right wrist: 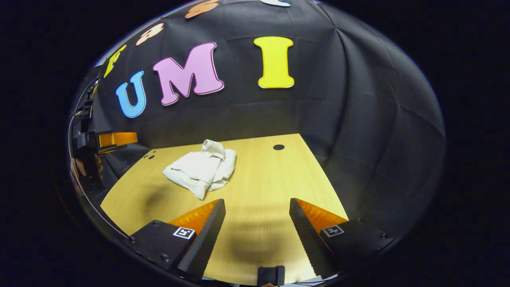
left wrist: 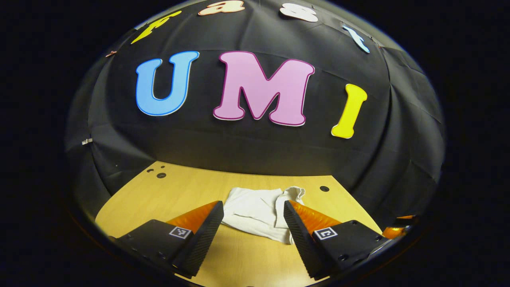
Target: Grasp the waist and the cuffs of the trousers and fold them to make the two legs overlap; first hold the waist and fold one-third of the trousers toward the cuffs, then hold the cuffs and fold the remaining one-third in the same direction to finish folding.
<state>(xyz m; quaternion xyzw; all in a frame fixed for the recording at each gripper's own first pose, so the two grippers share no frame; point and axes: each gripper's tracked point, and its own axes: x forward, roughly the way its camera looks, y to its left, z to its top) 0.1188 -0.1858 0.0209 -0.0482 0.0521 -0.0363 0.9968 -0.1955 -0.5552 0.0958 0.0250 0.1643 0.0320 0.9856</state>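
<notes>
- Lying in a rumpled, folded heap, the white trousers (left wrist: 259, 211) rest on the wooden bench (left wrist: 167, 195), toward its far edge by the booth's black cloth wall (left wrist: 247, 151).
- In the right gripper view the trousers (right wrist: 201, 169) sit on the far left part of the bench (right wrist: 275, 179), with one bunched end sticking up at the heap's far side and a pointed corner turned toward the near edge.
- The left claw (left wrist: 253, 217) is open, its two fingers spread wide with nothing between them; it hovers above the bench just short of the trousers, whose near edge shows in the gap between the fingers.
- The right-hand finger (left wrist: 297, 227) of the left claw overlaps the trousers' right side in the left gripper view; whether it touches the cloth cannot be told.
- The right claw (right wrist: 257, 219) is also open and holds nothing, its fingers parted over bare wood near the bench's near edge, well apart from the trousers.
- A soft shadow (right wrist: 255, 235) falls on the wood between the right claw's fingers.
- A dark round hole (right wrist: 278, 147) marks the bench near its far right corner, and a few smaller holes (right wrist: 150, 155) sit near the far left corner.
- At the left edge of the right gripper view, the left claw's body (right wrist: 103, 141) and the hand (right wrist: 85, 167) holding it show above the bench's left side.
</notes>
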